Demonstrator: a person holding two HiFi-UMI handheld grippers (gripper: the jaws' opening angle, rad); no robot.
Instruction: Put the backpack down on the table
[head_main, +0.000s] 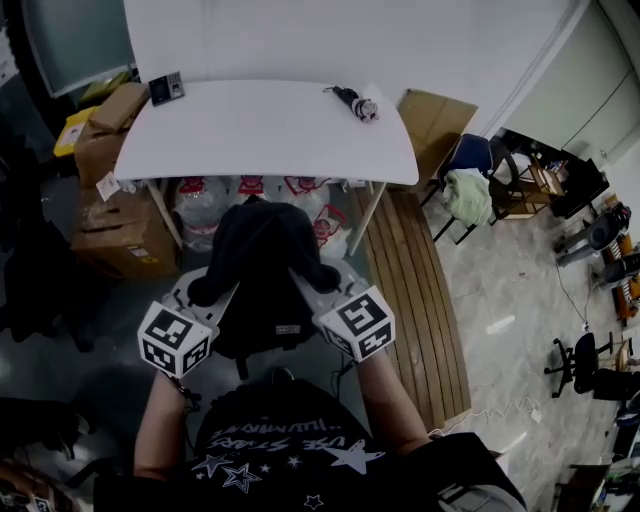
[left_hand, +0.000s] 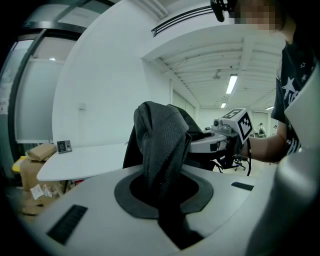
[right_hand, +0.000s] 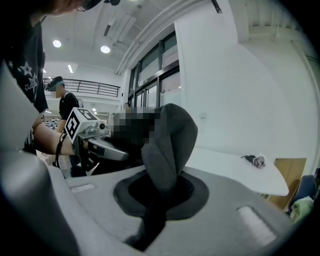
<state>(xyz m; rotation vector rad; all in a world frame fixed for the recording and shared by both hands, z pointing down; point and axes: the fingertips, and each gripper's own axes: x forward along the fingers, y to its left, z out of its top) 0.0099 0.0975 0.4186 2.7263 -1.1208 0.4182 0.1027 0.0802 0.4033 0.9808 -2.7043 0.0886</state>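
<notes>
I've got the left gripper (left_hand: 164, 196) clamped on one strap (left_hand: 161, 145) and the right gripper (right_hand: 156, 201) clamped on the other, so the backpack (head_main: 262, 268) hangs in the air between them, just short of the table (head_main: 250, 130), not on it yet.

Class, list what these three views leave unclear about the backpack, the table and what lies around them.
1. Backpack, right gripper view: a mosaic patch covers part of it.
2. Its underside, head view: unseen, since the camera looks down on it.
3. Dark device on the table corner, head view: too small to identify.
4. Bags under the table, head view: cut off by its edge.
</notes>
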